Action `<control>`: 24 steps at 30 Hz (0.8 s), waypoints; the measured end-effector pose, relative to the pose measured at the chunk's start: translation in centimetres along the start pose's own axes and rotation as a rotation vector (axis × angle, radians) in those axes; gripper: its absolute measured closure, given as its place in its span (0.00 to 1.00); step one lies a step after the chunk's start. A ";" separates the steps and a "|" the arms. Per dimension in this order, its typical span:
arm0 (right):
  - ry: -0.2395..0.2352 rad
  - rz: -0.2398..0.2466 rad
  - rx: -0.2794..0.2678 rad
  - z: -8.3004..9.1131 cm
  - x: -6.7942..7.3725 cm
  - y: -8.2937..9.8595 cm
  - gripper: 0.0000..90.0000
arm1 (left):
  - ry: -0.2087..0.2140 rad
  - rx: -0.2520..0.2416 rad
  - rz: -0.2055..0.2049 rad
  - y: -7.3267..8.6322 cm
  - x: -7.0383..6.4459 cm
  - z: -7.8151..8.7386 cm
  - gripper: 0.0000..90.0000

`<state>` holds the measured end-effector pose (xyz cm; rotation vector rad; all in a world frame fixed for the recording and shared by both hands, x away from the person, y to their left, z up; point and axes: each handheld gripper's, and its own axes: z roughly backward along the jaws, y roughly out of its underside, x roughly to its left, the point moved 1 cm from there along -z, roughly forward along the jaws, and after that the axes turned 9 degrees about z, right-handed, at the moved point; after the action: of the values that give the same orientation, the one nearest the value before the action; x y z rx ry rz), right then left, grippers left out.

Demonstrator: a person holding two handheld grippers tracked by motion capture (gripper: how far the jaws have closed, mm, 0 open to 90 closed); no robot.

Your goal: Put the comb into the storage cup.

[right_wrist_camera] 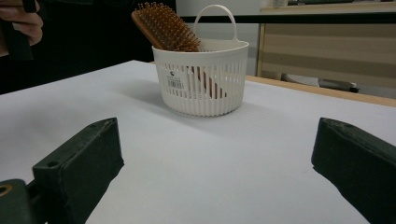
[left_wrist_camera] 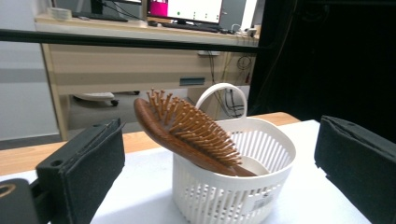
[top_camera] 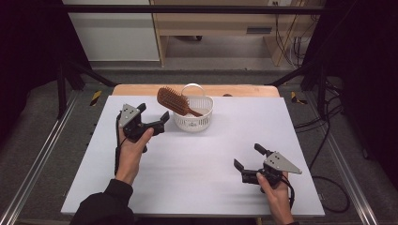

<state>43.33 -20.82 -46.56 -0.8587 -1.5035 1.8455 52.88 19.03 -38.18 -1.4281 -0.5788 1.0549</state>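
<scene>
A white slatted basket (top_camera: 193, 117) with a hoop handle stands at the back middle of the white tabletop (top_camera: 197, 168). A brown wooden hairbrush (top_camera: 171, 100) leans in it, handle down inside and bristled head sticking out over the left rim. My left gripper (top_camera: 153, 112) is open just left of the basket and faces it, touching nothing. In the left gripper view the brush (left_wrist_camera: 187, 130) and the basket (left_wrist_camera: 233, 191) sit close between the wide-apart pads (left_wrist_camera: 84, 163). My right gripper (top_camera: 247, 156) is open near the front right, with the basket (right_wrist_camera: 201, 81) far ahead of it.
Beyond the far wooden table edge (top_camera: 197, 89) is floor and a wooden desk (top_camera: 220, 23). Black frame bars (top_camera: 65, 89) stand at the back corners. The white surface between the two grippers is bare.
</scene>
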 end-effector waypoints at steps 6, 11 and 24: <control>-0.002 -0.003 0.000 0.0 0.1 -0.1 0.02 | 0.002 0.013 -0.014 -0.8 -0.7 0.7 0.02; -0.002 -0.004 0.000 0.0 0.1 -0.1 0.02 | 0.013 0.028 -0.029 -1.4 -1.3 1.6 0.02; 0.001 -0.002 0.001 0.1 0.1 -0.1 0.02 | -0.003 0.040 -0.059 -2.6 -0.9 3.9 0.02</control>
<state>43.15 -20.76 -46.45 -0.8573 -1.5024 1.8443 49.70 20.67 -35.01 -1.3669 -0.5953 1.0166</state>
